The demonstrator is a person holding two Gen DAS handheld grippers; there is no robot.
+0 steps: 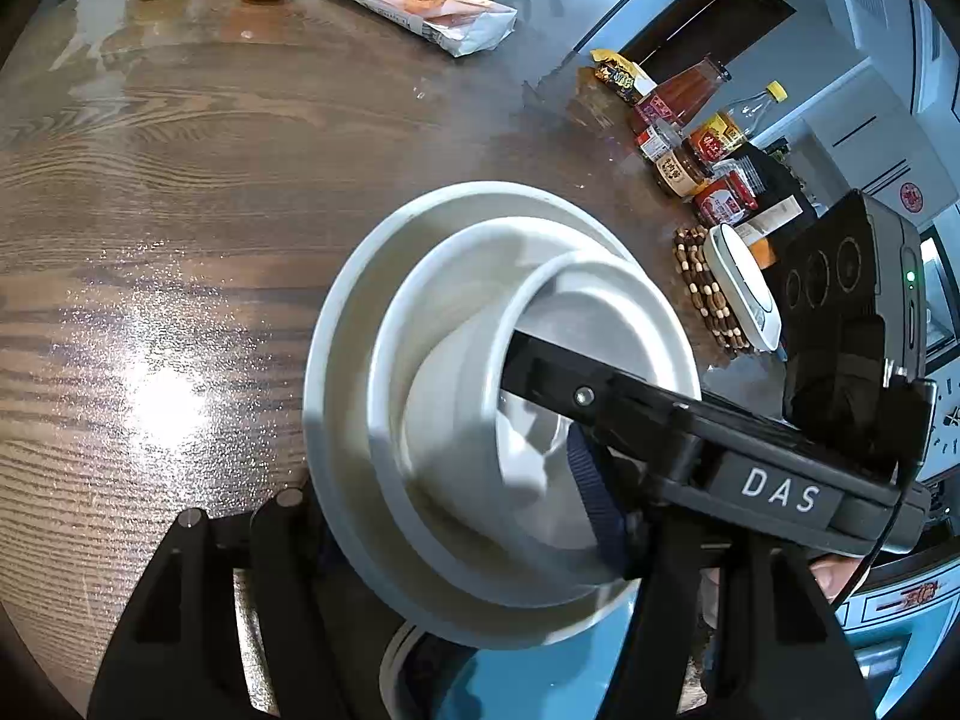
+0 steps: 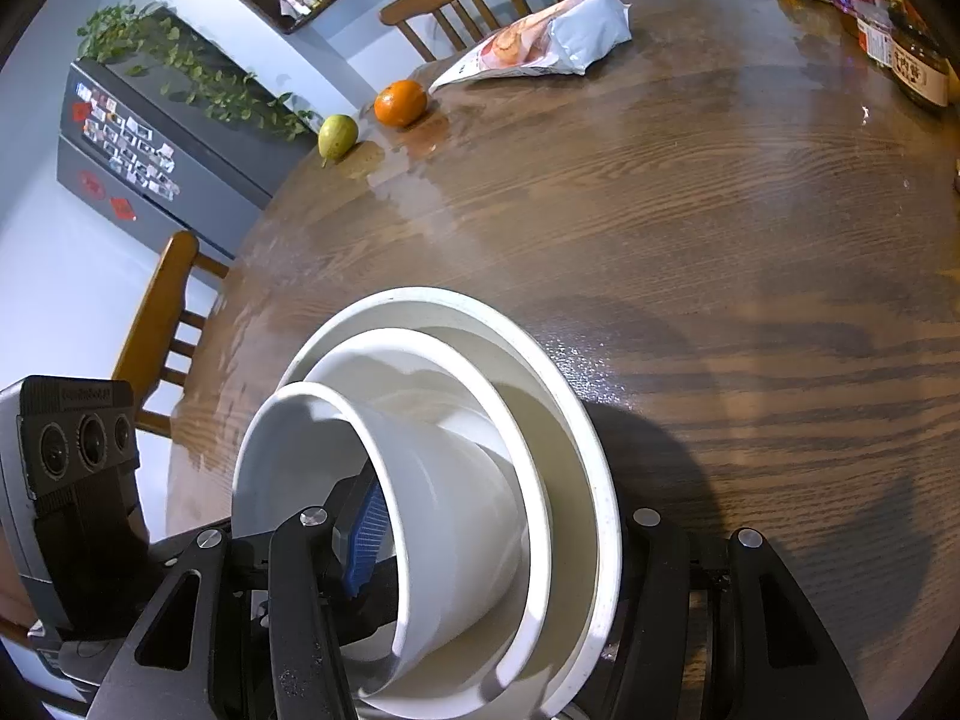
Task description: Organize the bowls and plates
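Nesting tilted inside two white ceramic plates (image 2: 576,450), the small white ceramic bowl (image 2: 456,516) sits between both hand-held grippers. Right hand-held gripper (image 2: 480,546) clamps the stack's near edge. Left hand-held gripper (image 1: 456,516) grasps the opposite edge at the tabletop (image 1: 210,180) rim.

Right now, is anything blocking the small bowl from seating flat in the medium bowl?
Only the right gripper itself: its blue-padded finger sits inside the tilted small bowl. The medium bowl beneath looks otherwise empty, nested in the large plate; its floor under the small bowl is hidden.
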